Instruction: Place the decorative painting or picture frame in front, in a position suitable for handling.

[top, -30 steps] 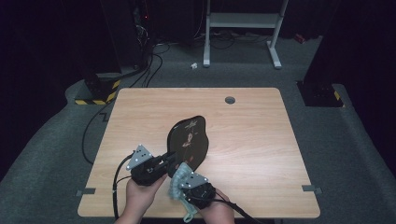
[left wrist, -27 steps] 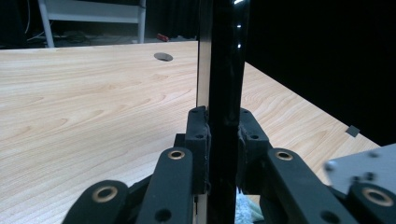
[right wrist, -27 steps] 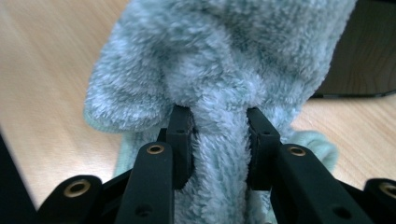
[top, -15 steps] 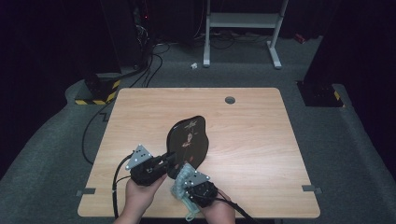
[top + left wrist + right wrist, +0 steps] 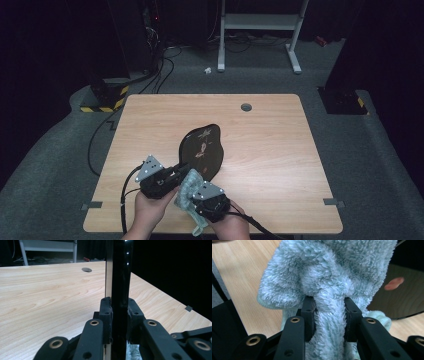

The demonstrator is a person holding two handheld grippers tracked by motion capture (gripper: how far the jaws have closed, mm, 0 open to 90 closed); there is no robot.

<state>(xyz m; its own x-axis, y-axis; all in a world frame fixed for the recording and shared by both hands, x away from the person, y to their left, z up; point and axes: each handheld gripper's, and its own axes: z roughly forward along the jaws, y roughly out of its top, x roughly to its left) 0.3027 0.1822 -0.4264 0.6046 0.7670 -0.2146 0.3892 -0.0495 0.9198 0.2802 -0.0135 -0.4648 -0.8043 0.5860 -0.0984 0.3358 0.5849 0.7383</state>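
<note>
left gripper (image 5: pixel 119 315): fingers clamped on black lacquered tray's (image 5: pixel 202 150) edge | right gripper (image 5: pixel 329 315): fingers squeezing fluffy mint cloth (image 5: pixel 329 277), apparently touching tray

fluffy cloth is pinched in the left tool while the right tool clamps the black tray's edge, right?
Sides swapped. The right tool pinches the fluffy cloth, as the right gripper view shows; the left tool clamps the black tray's edge.
</note>
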